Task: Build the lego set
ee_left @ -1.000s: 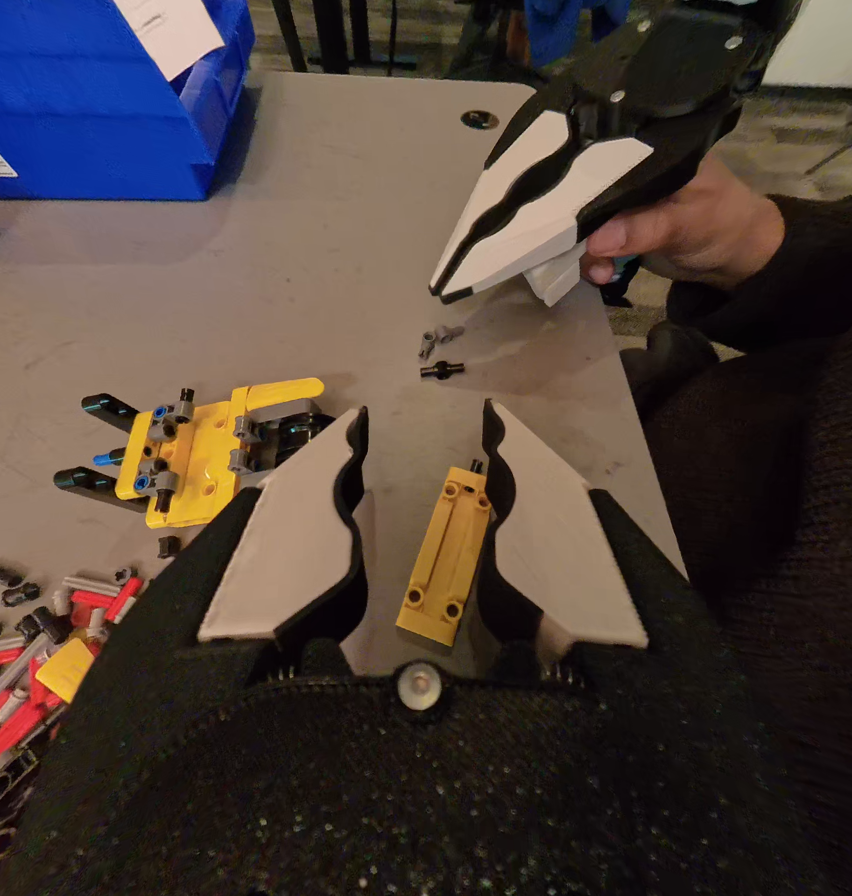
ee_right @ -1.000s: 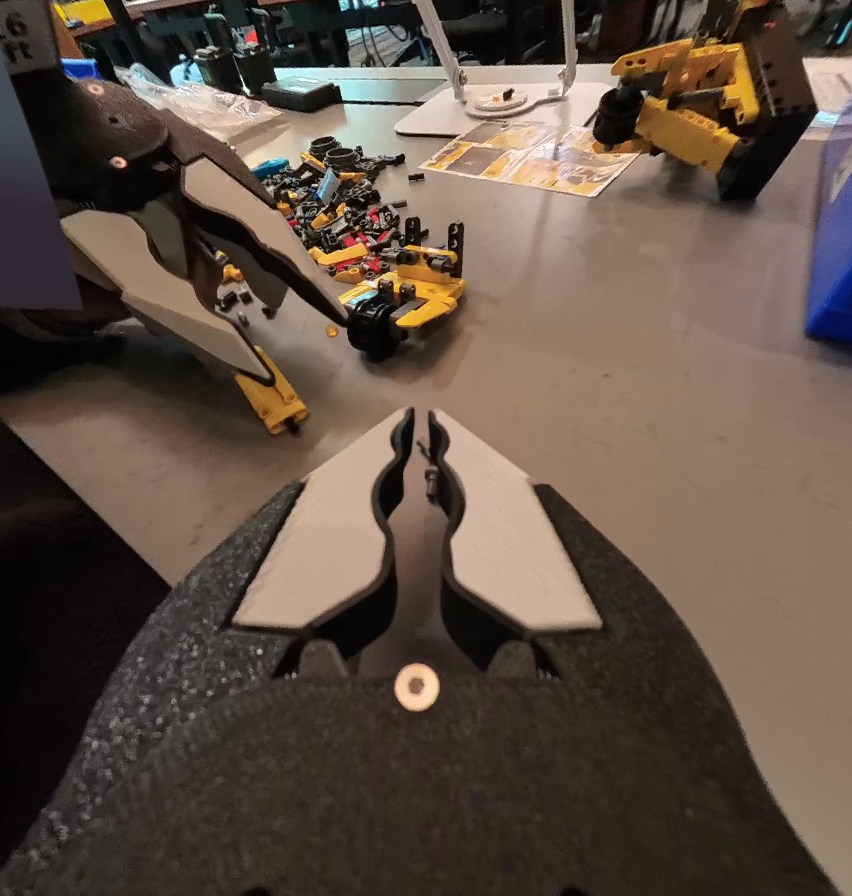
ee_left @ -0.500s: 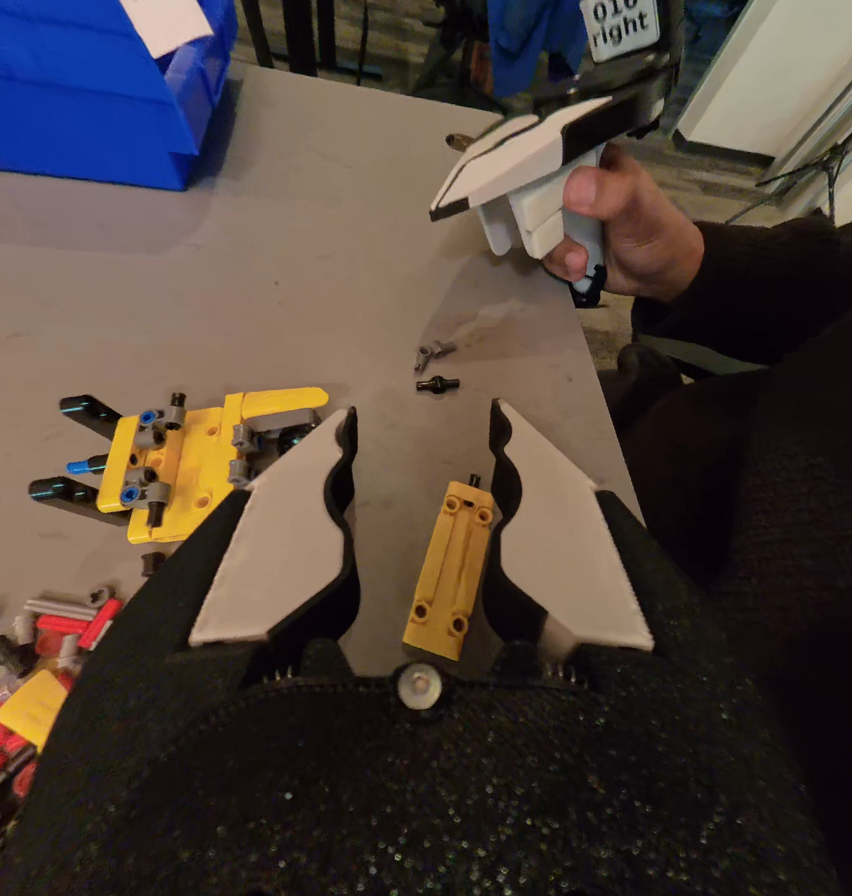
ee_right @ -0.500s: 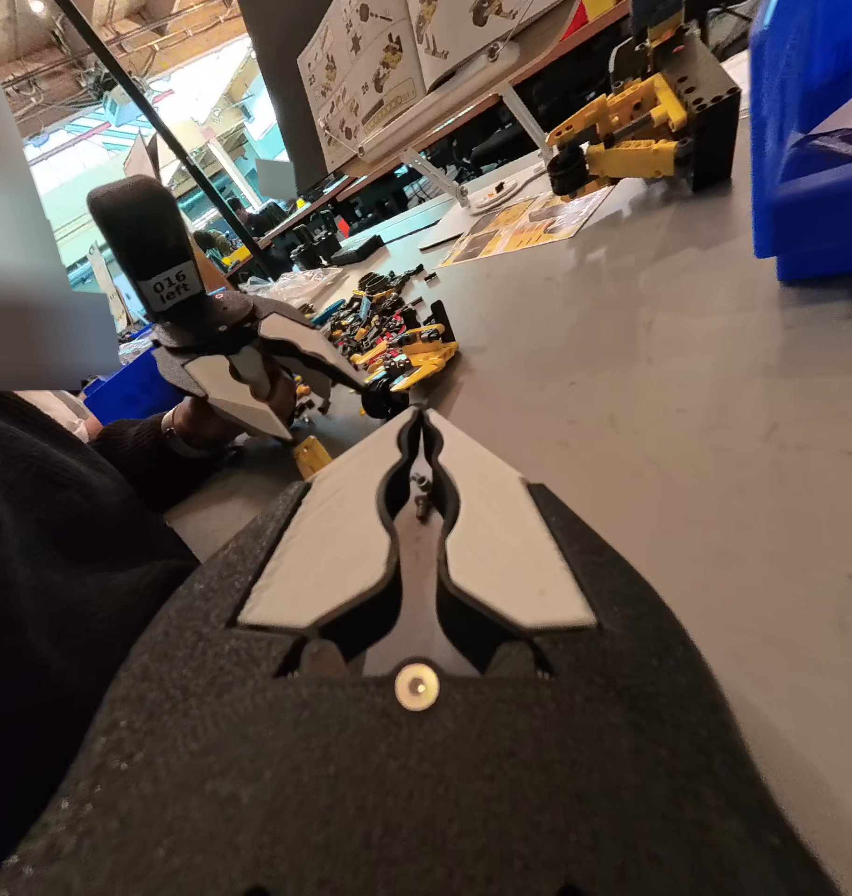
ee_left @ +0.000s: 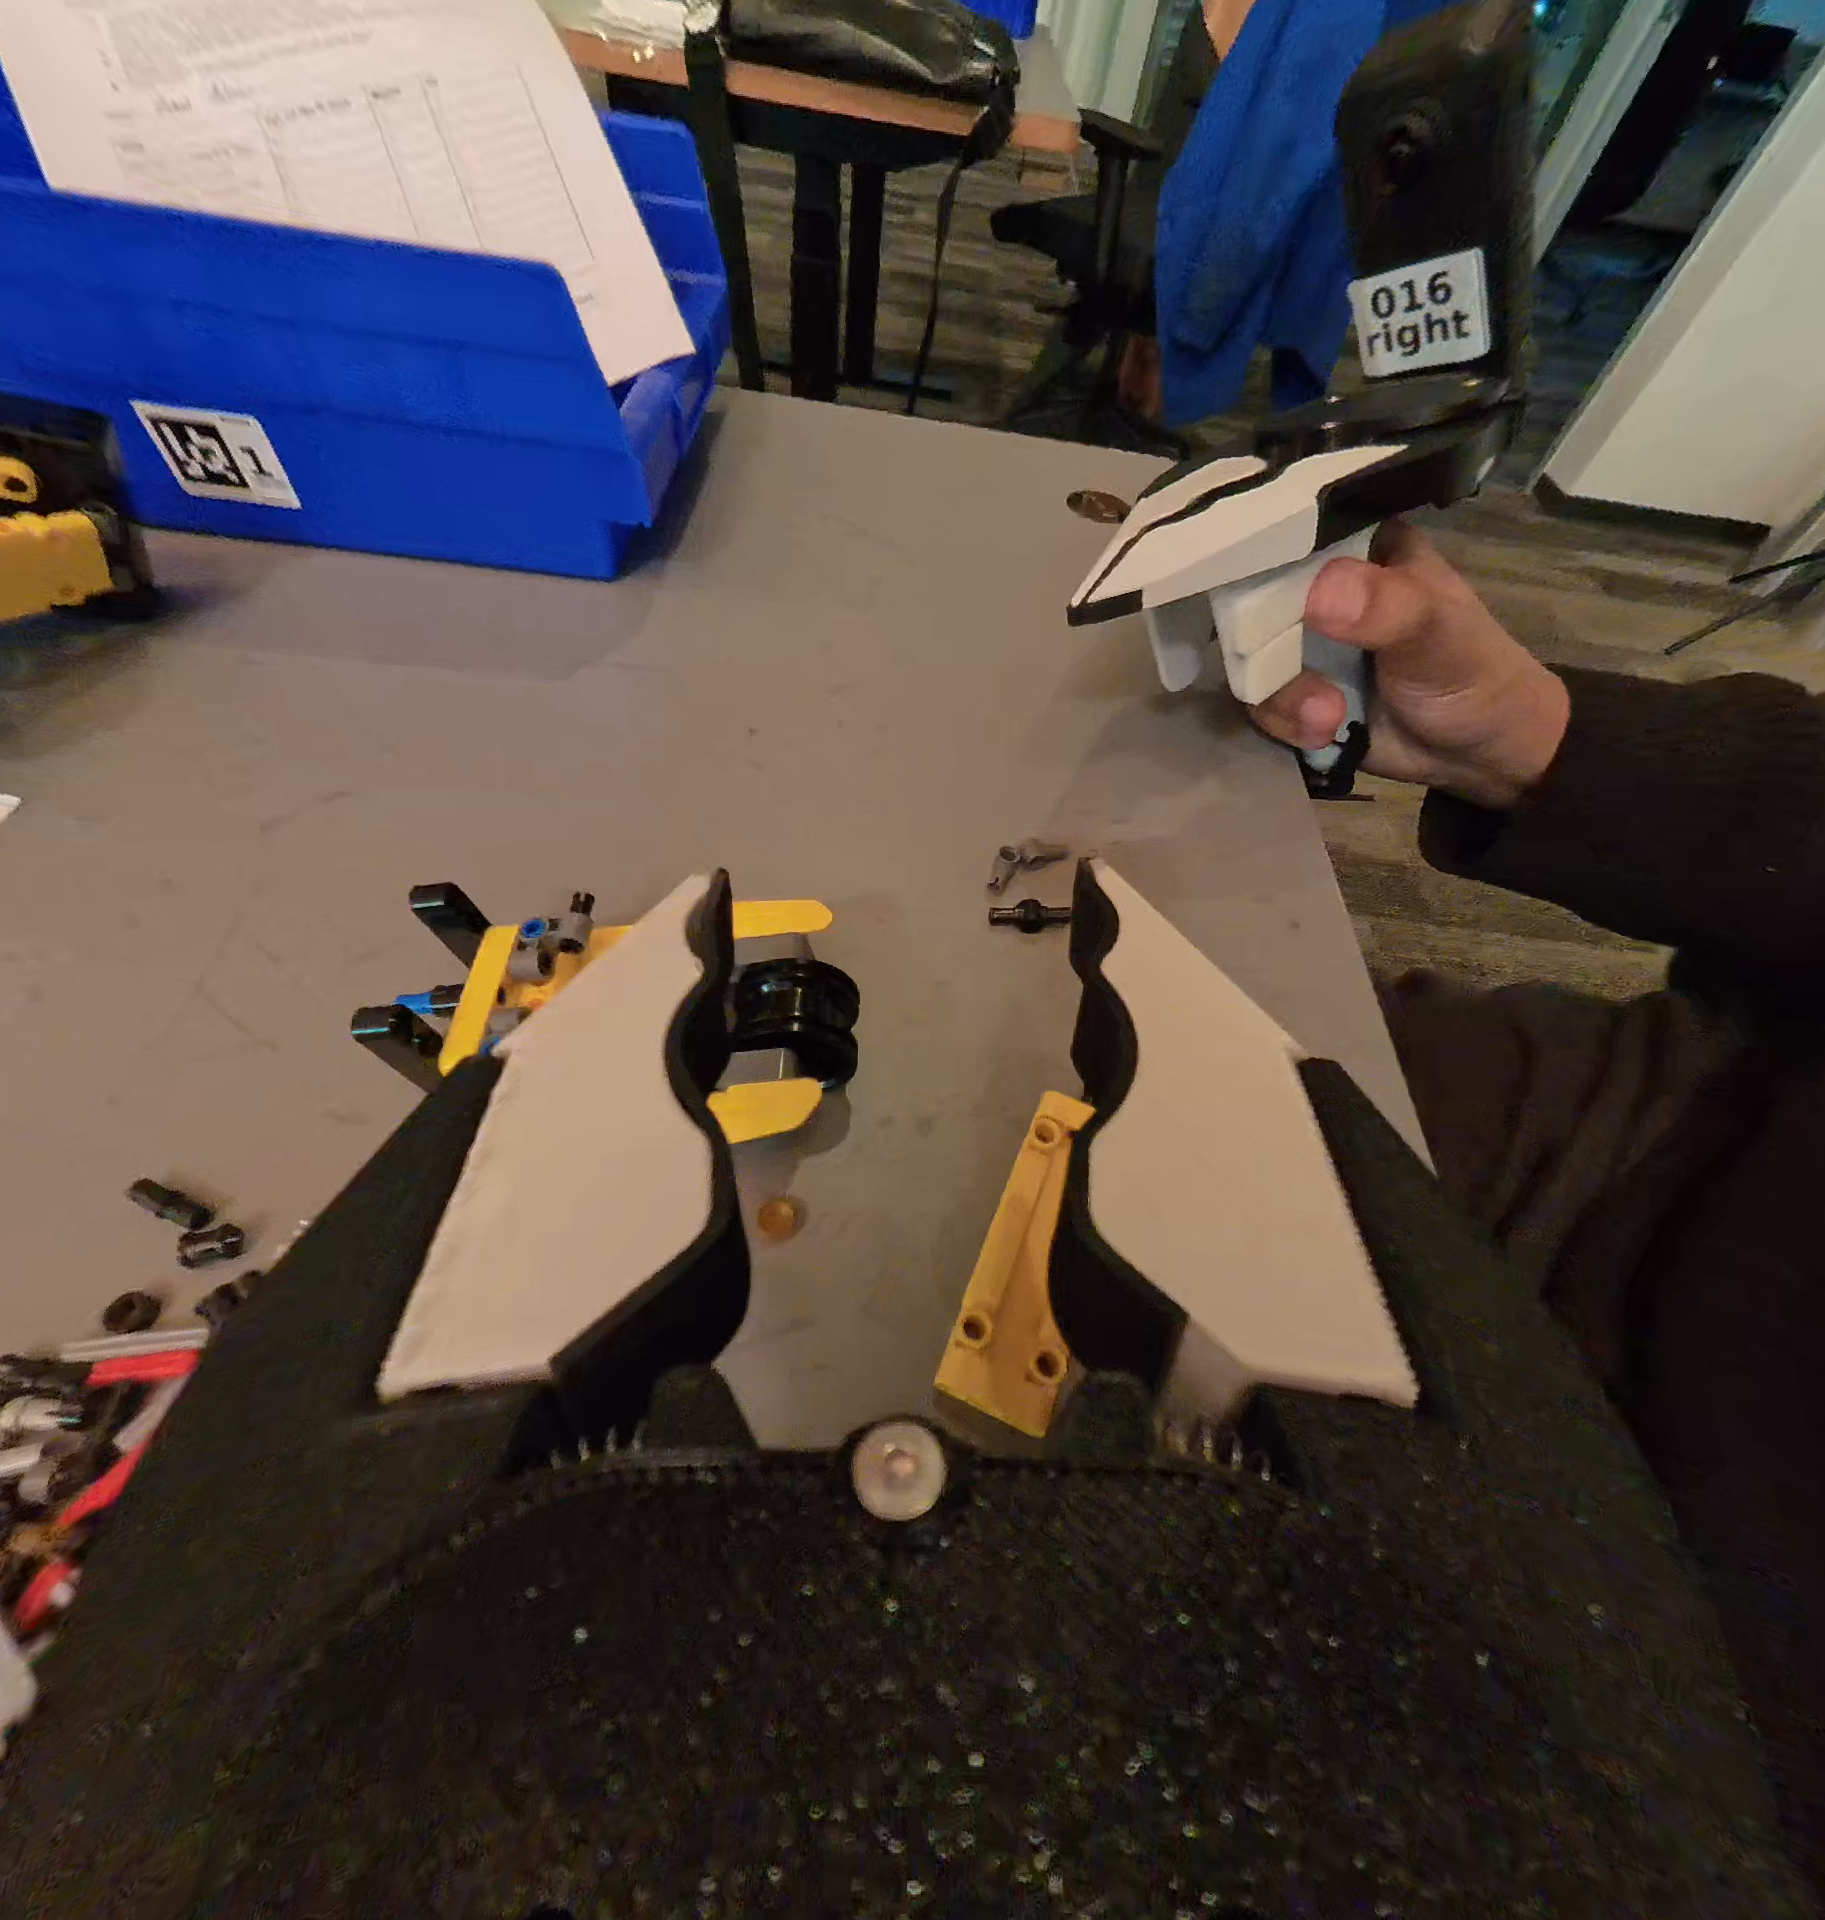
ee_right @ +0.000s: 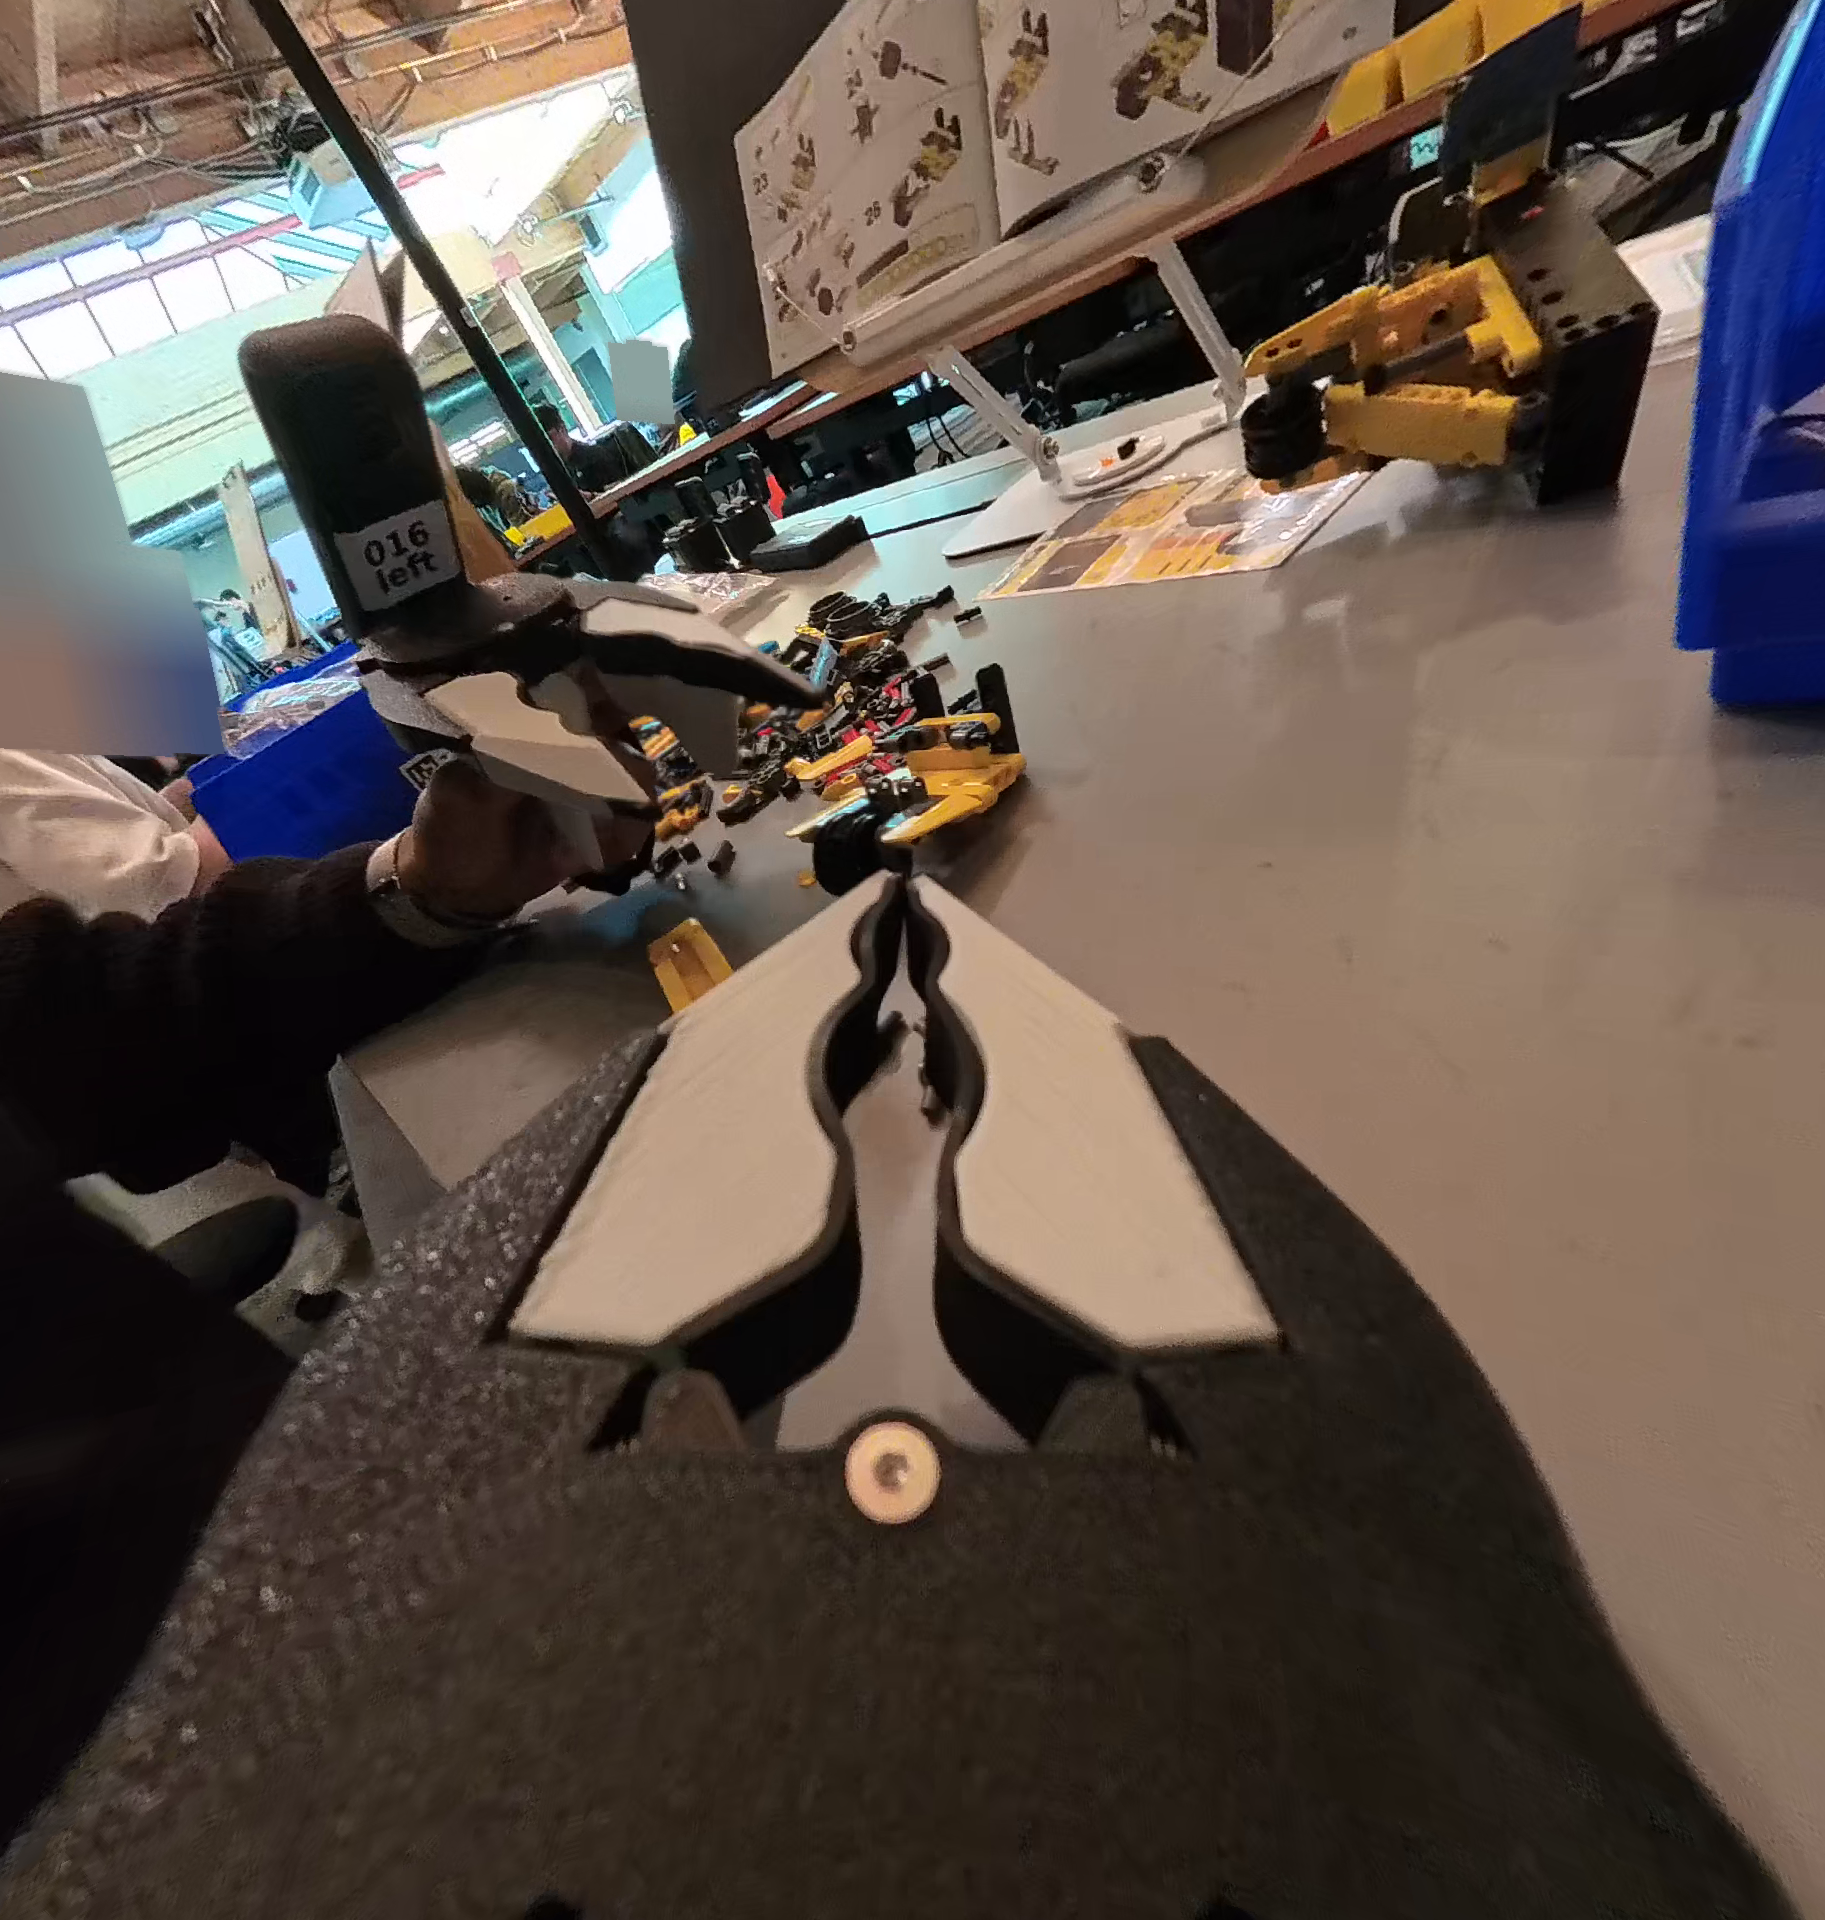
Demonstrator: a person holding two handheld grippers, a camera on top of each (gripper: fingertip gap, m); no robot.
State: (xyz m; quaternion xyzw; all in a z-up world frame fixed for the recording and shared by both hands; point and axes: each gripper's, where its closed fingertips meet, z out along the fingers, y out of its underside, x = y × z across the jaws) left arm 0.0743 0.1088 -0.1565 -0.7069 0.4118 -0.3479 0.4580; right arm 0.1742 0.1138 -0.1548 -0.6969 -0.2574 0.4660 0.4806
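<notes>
My left gripper is open and empty, low over the grey table. A flat yellow plate lies on the table against the inside of its right finger. A yellow assembly with a black wheel lies at its left fingertip. A small grey connector and a black pin lie just ahead of the right fingertip. My right gripper is shut with nothing visibly between its tips. It is held above the table's right edge, as the left wrist view shows. The left gripper and the plate show in the right wrist view.
A blue bin holding a paper sheet stands at the back left. A pile of loose pieces lies near left. A yellow-and-black model, an instruction sheet and a booklet on a stand are across the table. The table edge is close on the right. There is about 11 cm between the tips of the two grippers. The right tips stand about 7 cm off the small grey connector. The flat yellow plate is about 8 cm from my left fingertips. It is also in sight in the right wrist view. My right tips are roughly 8 cm from the black pin.
My left gripper has opened wider and tilted up; the yellow plate now lies by its right finger. My right gripper has risen off the table and levelled out, still shut.
</notes>
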